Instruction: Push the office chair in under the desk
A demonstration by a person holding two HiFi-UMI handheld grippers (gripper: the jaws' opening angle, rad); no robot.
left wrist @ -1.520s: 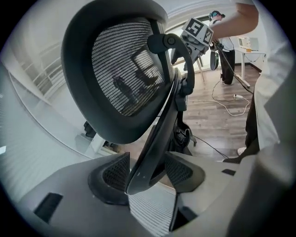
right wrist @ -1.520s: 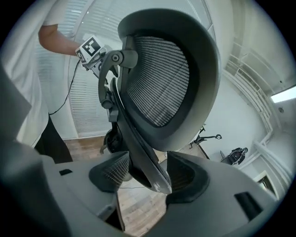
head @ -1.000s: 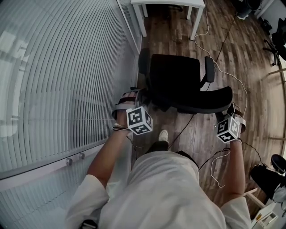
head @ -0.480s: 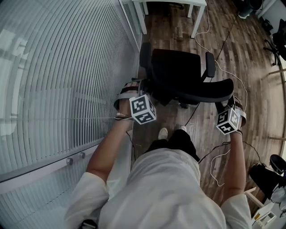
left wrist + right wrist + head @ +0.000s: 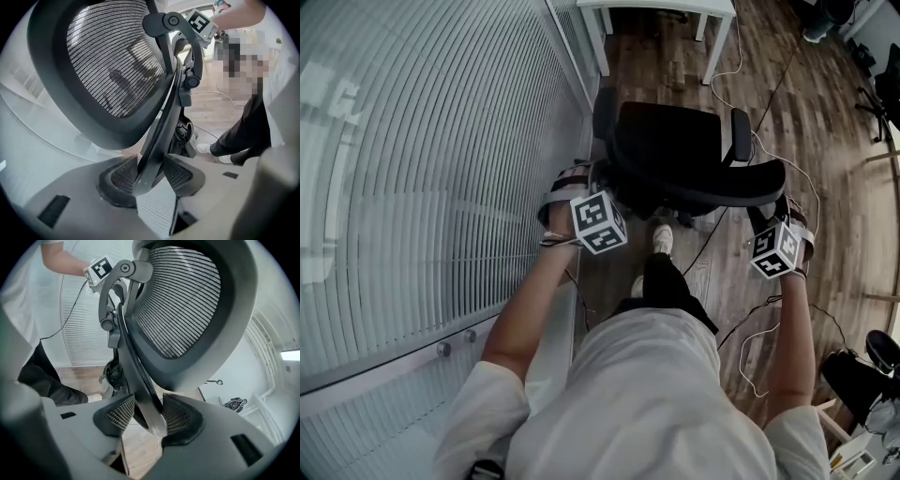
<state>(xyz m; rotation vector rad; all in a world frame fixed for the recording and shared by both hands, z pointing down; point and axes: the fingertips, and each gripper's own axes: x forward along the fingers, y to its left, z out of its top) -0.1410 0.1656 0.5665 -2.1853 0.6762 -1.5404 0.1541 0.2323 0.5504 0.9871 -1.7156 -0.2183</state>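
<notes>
A black office chair (image 5: 675,141) stands on the wooden floor, its seat facing the white desk (image 5: 656,6) at the top of the head view. Its mesh backrest (image 5: 722,187) is nearest me. My left gripper (image 5: 602,183) is shut on the backrest's left rim, and the dark frame (image 5: 154,140) sits between its ribbed pads (image 5: 119,176). At the other side, my right gripper (image 5: 769,214) is shut on the rim (image 5: 140,380). The mesh (image 5: 183,301) fills the right gripper view above the jaws.
A glass wall with blinds (image 5: 422,169) runs close along the chair's left side. White cables (image 5: 741,75) trail over the floor by the desk's right leg (image 5: 717,47). My foot (image 5: 662,239) is just behind the chair's base. Another dark chair (image 5: 886,94) stands at the right edge.
The chair has rolled a little toward the desk, both grippers moving with it on the backrest. My foot has stepped forward behind the chair.
</notes>
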